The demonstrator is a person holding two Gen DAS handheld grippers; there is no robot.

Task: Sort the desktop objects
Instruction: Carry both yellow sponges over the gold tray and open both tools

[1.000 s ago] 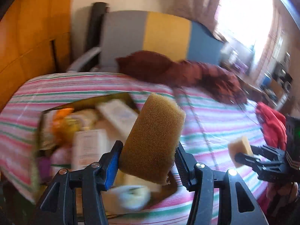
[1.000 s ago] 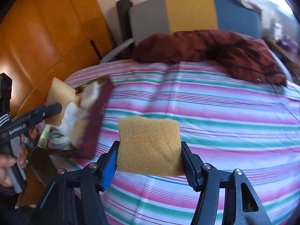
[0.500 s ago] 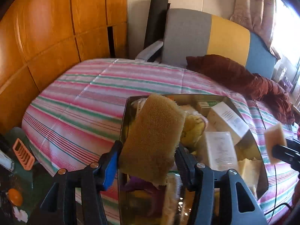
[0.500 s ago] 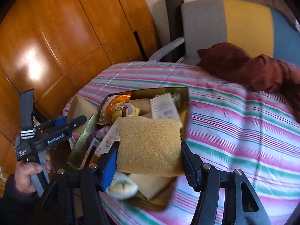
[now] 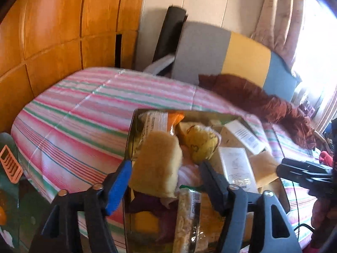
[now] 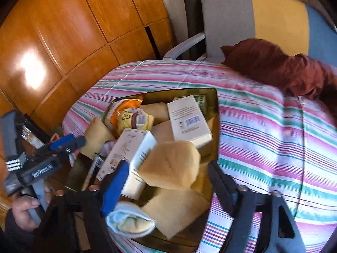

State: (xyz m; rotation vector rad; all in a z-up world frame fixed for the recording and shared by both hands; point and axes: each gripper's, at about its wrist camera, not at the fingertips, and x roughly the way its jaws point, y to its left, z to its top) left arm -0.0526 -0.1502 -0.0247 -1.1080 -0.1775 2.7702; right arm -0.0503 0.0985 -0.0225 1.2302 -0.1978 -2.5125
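Left gripper (image 5: pixel 166 175), jaws just opening, stands wide w/ a tan sponge (image 5: pixel 157 164) loose between them, over the gold tin (image 5: pixel 131 130). Right gripper (image 6: pixel 168 179), jaws gaping too, has its sponge (image 6: pixel 171 164) between them, no pad touching, above the same tin's boxes.

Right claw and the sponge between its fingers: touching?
Apart. Right wrist view: the sponge sits between the fingers of the right claw with a gap on each side; the white box shows through on the blue-pad side.
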